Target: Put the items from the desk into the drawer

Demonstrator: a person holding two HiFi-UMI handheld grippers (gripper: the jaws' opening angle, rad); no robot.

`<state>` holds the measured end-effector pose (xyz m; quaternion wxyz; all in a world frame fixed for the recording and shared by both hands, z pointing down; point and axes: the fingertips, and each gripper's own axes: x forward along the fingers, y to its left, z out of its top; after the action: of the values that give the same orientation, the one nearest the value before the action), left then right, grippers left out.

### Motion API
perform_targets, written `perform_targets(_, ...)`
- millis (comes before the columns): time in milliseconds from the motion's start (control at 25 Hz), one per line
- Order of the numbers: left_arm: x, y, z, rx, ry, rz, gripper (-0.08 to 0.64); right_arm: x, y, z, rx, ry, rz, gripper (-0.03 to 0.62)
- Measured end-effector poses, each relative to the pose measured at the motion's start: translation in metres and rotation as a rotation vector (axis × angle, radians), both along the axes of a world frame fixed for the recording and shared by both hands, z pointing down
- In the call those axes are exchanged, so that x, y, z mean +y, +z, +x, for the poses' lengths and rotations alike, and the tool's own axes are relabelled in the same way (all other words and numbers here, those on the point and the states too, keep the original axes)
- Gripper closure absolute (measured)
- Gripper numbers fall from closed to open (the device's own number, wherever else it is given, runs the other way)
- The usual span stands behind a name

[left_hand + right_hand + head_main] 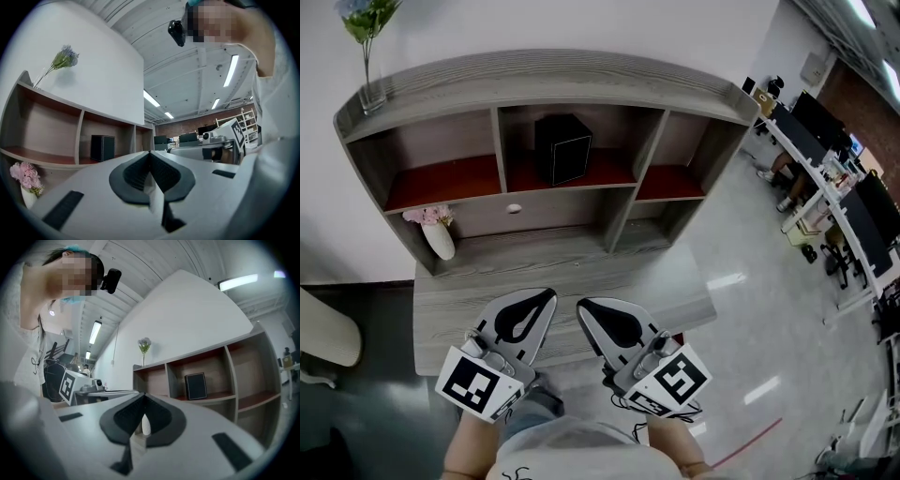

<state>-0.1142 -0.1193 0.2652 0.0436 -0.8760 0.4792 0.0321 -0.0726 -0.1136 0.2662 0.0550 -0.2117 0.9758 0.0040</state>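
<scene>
Where we stand: both grippers hang over the front edge of the bench, well apart from everything on it. We judge that no part of the task is done yet.
Glass vase: it stands at the far left on top of the shelf unit and holds one blue flower. We cannot tell whether it counts as an item to stow.
White vase: it stands upright on the bench at the back left, with pink flowers in it, tucked under the left shelf.
Vase risk: it is narrow with a bushy top, so a grip high on it or a sideways nudge could tip it. Lifting it straight up could knock it against the shelf above.
Drawer: it is shut, set under the shelves, with a small knob.
Drawer risk: if we pick up an item first, we have nowhere to put it. The knob is small, so the jaws could slip off it.
Left gripper: its jaws are together with nothing between them.
Black box: it stands upright in the middle compartment.
Box risk: the compartment walls are near, so jaws opened wide could hit them.
Right gripper: its jaws are also together and empty, so both pairs must open before any grasp.
</scene>
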Motion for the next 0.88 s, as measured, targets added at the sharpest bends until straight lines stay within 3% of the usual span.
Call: perform_targets(880,-0.081,0.002,-0.100,0.006,0.101,-0.002,0.549,-0.093,-0.006,-0.093,-0.019,0.124,-0.019,0.584)
